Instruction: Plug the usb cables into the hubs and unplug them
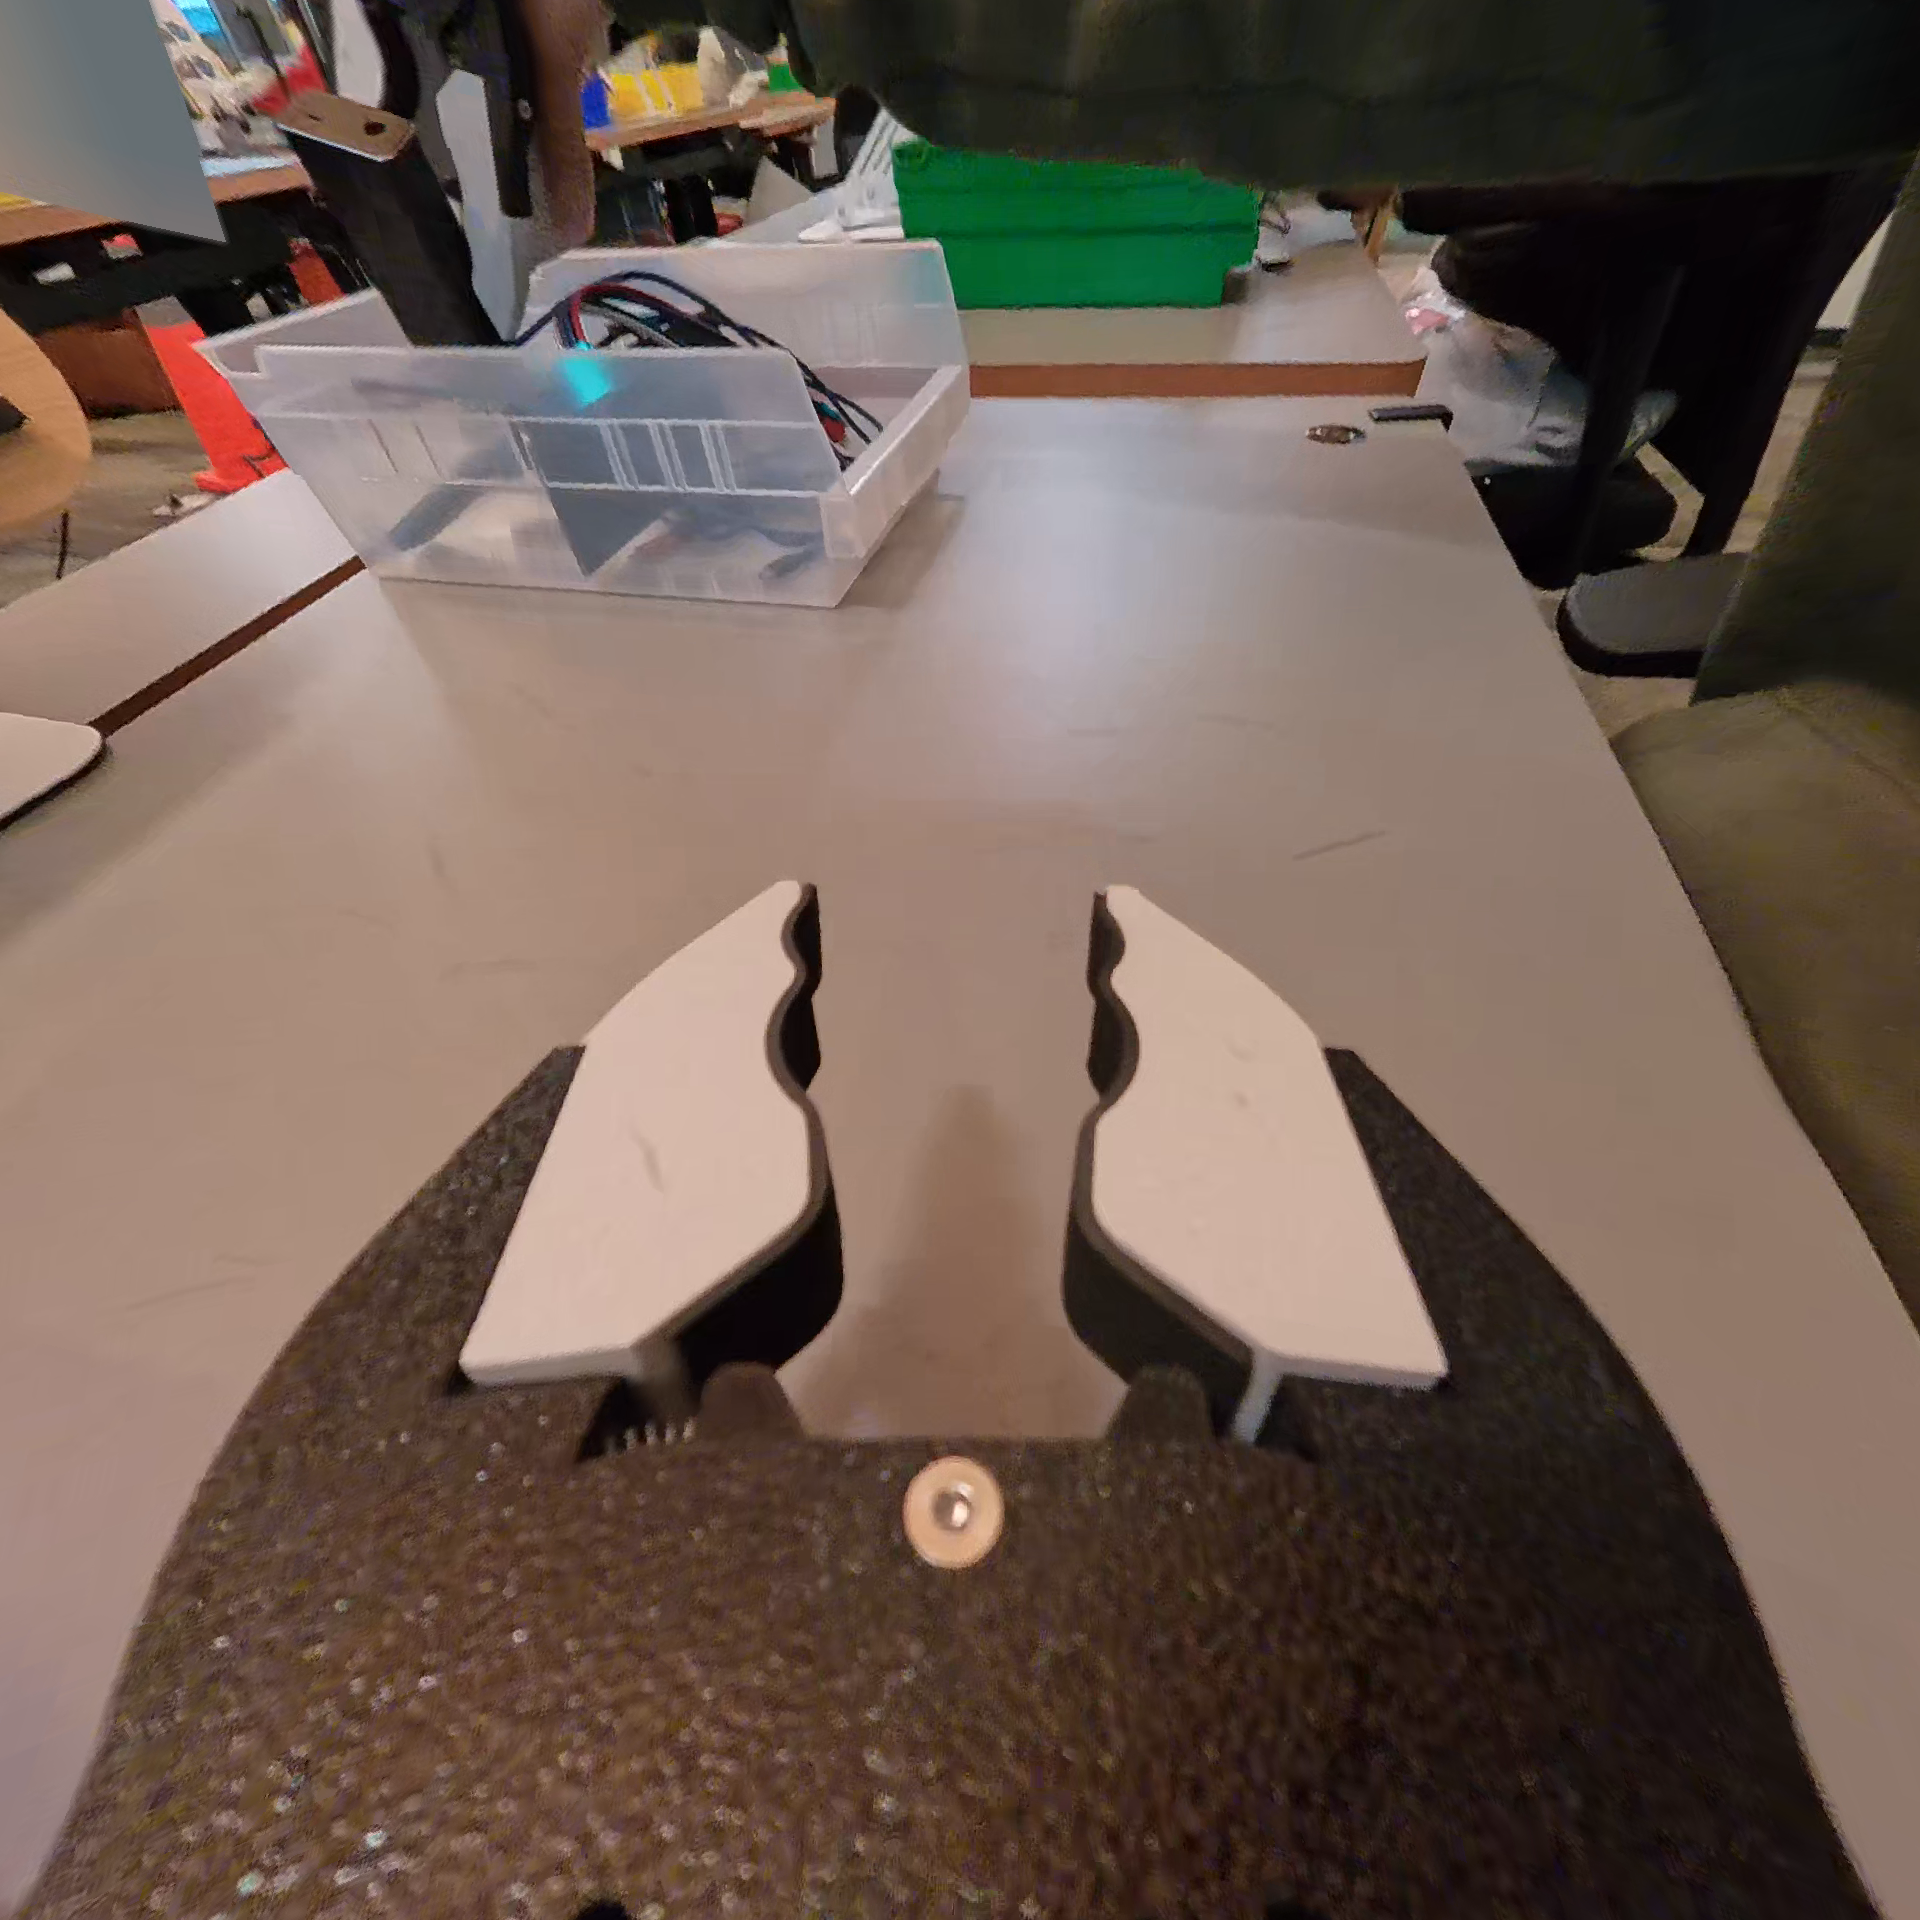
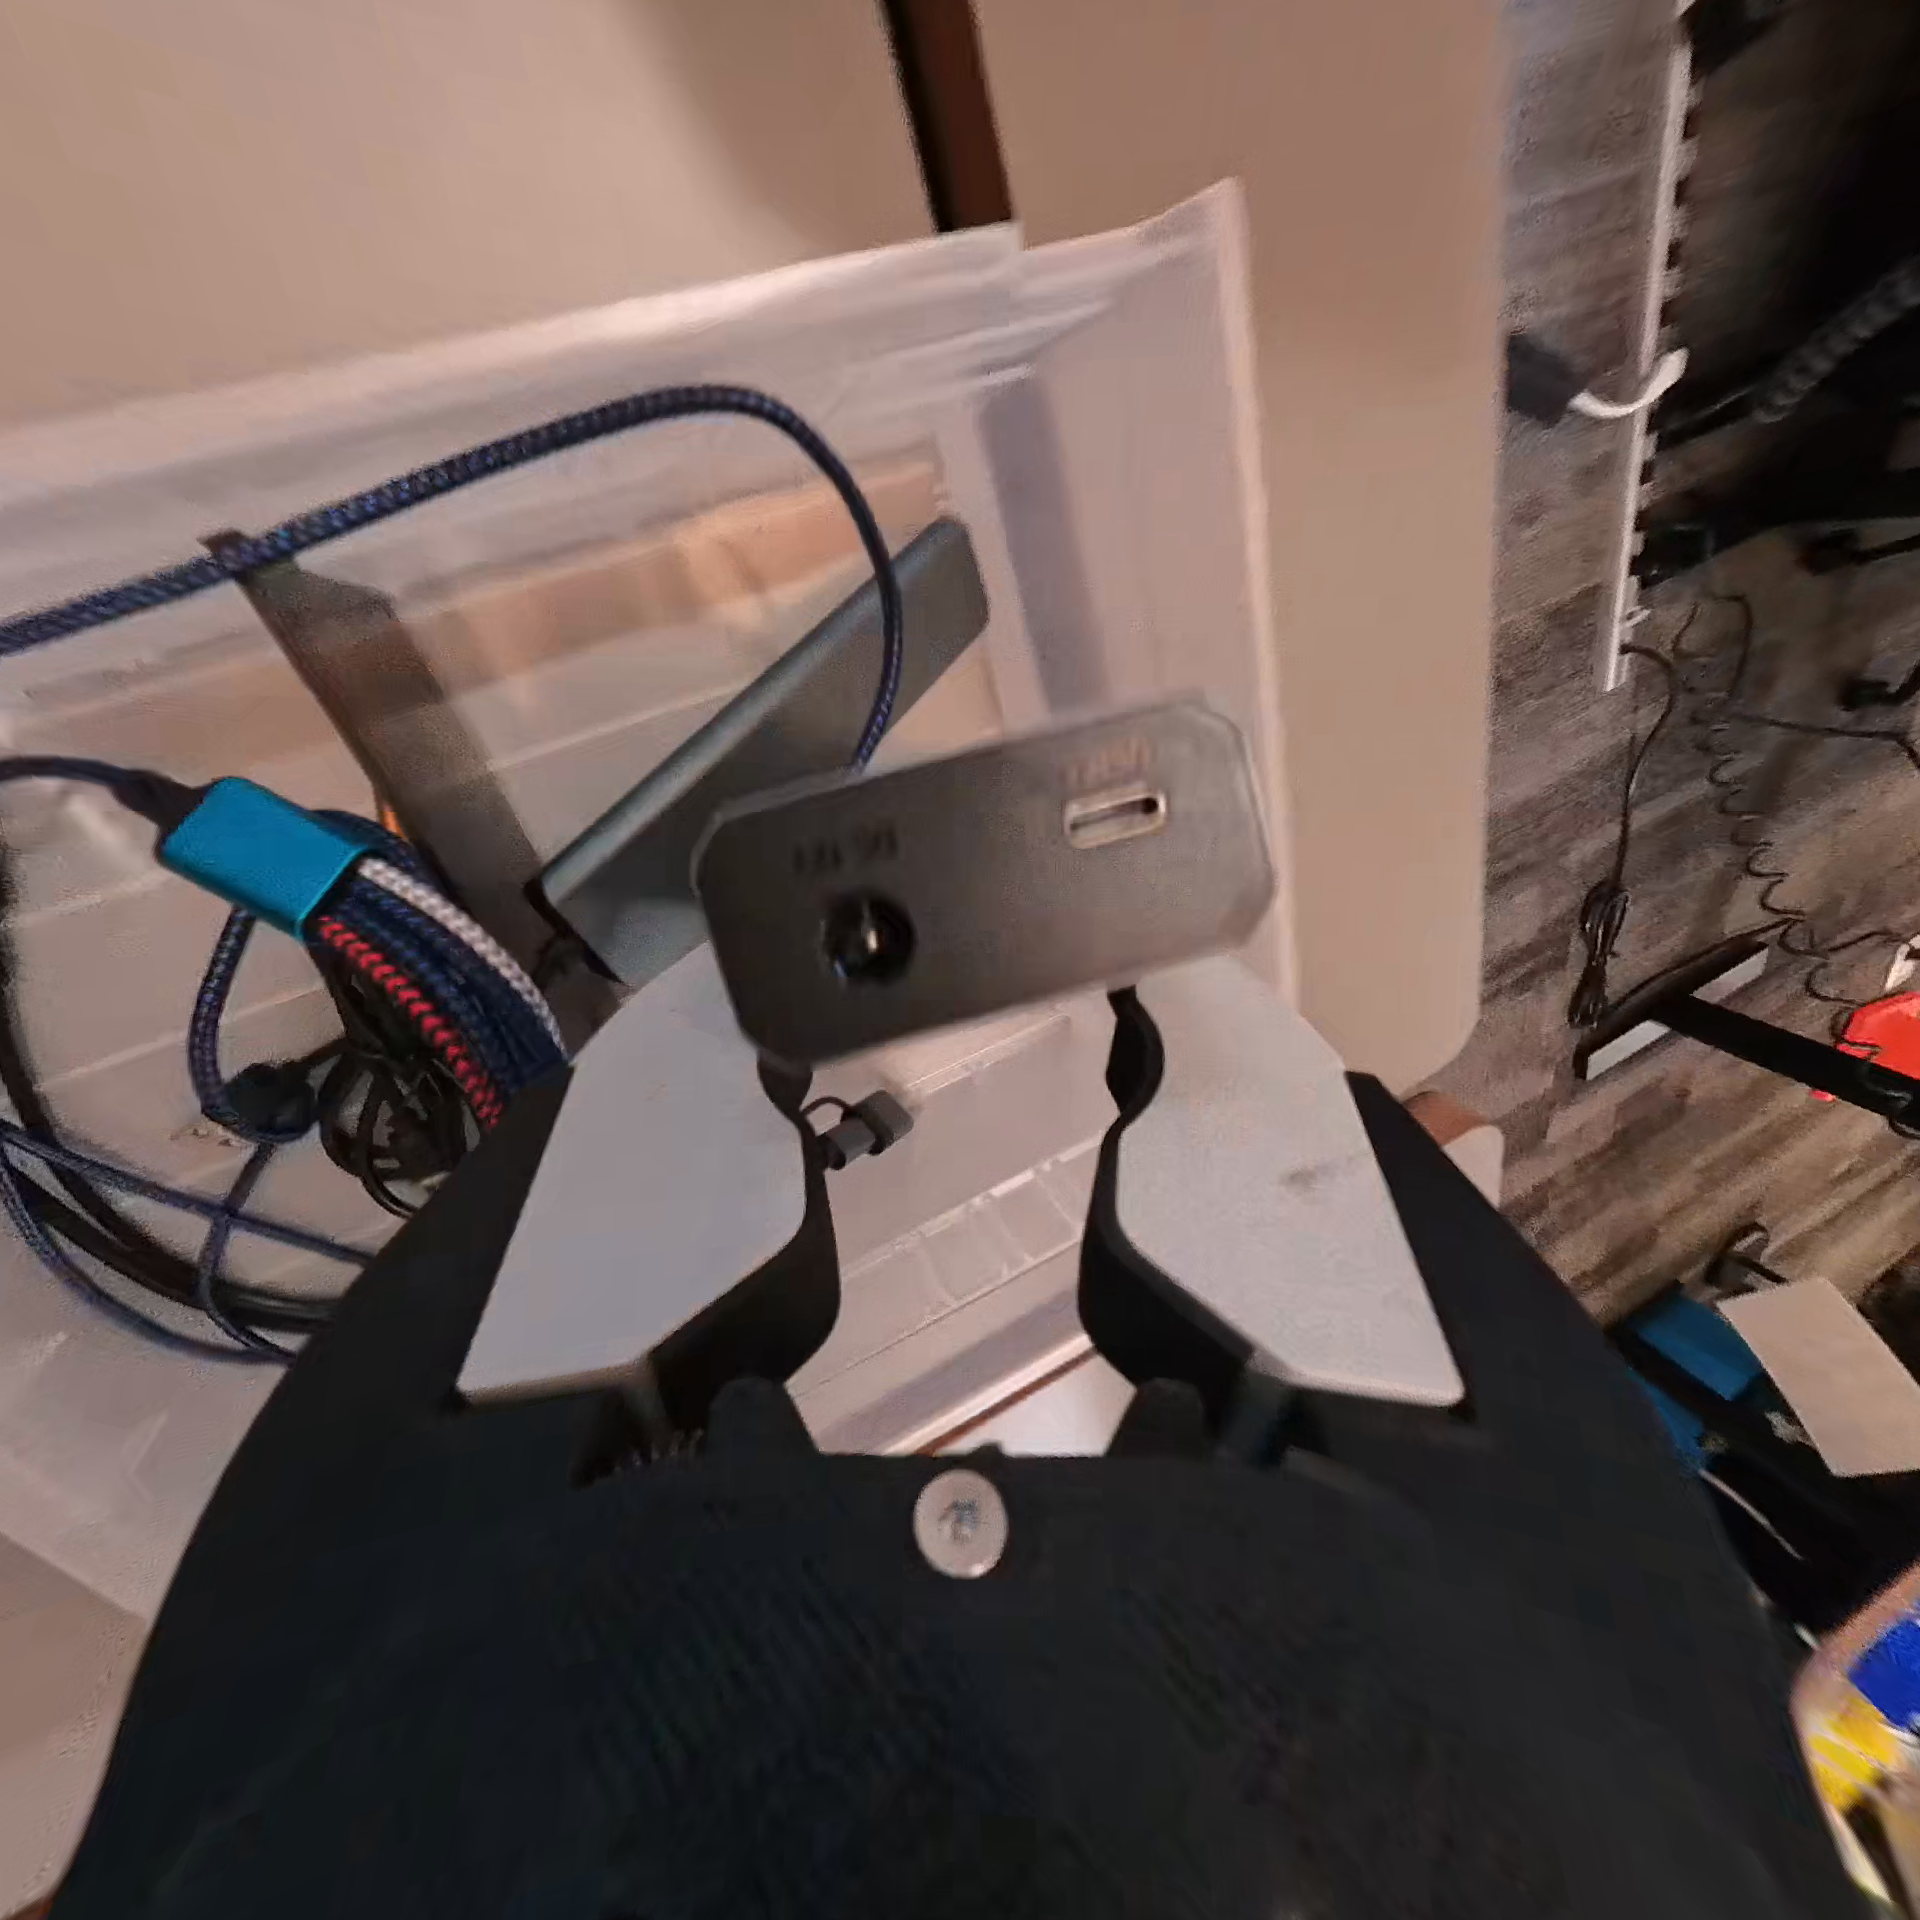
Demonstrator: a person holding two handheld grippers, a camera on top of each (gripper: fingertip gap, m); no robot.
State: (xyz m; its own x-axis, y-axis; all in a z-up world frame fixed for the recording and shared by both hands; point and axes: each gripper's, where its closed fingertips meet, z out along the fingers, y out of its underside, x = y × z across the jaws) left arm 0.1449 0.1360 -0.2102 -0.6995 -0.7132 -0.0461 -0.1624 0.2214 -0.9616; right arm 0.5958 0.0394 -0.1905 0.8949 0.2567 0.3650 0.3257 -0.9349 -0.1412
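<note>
Over the clear bin [image 2: 1195,436], my right gripper [image 2: 951,1029] is clamped on a grey hub [image 2: 977,883]; left gripper [image 1: 954,904] gapes empty above the table [image 1: 1039,675].

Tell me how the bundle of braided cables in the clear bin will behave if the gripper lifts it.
The braided cable bundle is probably floppy: loose loops trail from it. The blue clip may hold its middle together. It could snag the grey hub beside it.
</note>
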